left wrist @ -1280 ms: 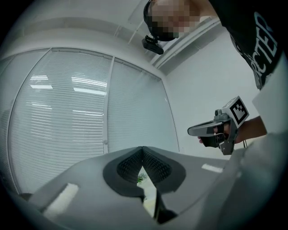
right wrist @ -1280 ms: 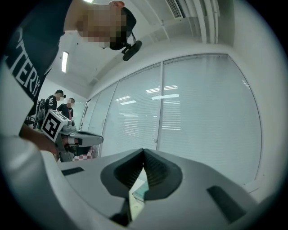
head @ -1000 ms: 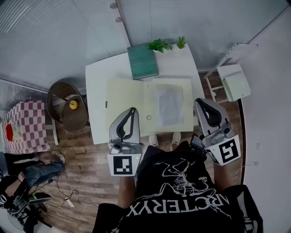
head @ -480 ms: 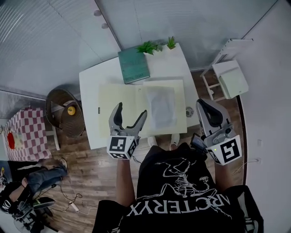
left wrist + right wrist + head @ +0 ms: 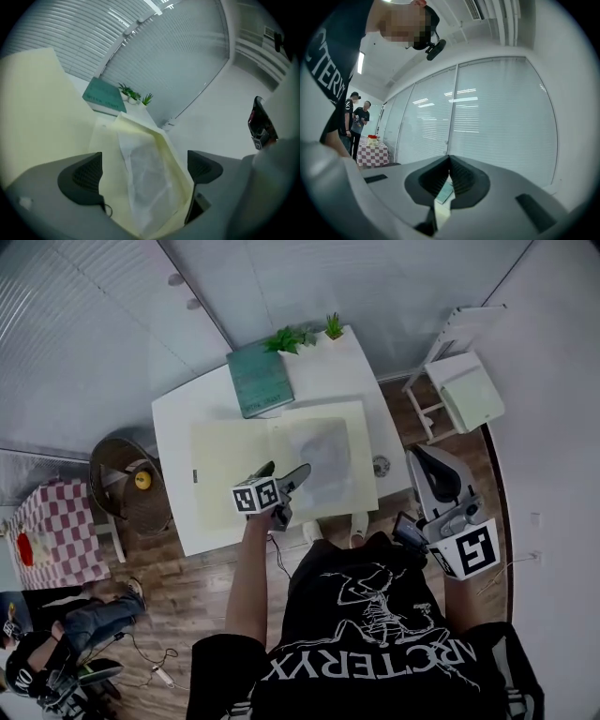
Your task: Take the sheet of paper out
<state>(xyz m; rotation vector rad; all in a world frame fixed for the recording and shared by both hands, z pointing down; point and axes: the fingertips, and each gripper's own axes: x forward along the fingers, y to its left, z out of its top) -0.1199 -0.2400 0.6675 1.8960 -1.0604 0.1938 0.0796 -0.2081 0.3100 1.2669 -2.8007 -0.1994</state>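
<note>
An open cream folder (image 5: 225, 470) lies on the white table (image 5: 173, 418). On its right half rests a thin white sheet of paper (image 5: 323, 451). My left gripper (image 5: 284, 470) hangs low over the folder's near edge, and its jaws are opening. In the left gripper view the sheet (image 5: 147, 178) and the raised folder flap (image 5: 173, 154) lie between the wide-apart jaws of the left gripper (image 5: 145, 171), with no pad touching them. My right gripper (image 5: 433, 479) is held up off the table's right side. Its jaws are shut (image 5: 449, 161) on nothing.
A green book (image 5: 255, 379) and small potted plants (image 5: 291, 337) sit at the table's far edge. A wicker chair (image 5: 122, 488) stands left of the table, a white stool (image 5: 464, 390) to the right. A checkered table (image 5: 47, 521) and people are far left.
The left gripper dropped from chest height to the folder's near edge, rolled over, and its jaws went from shut to wide apart. The right gripper barely shifted.
</note>
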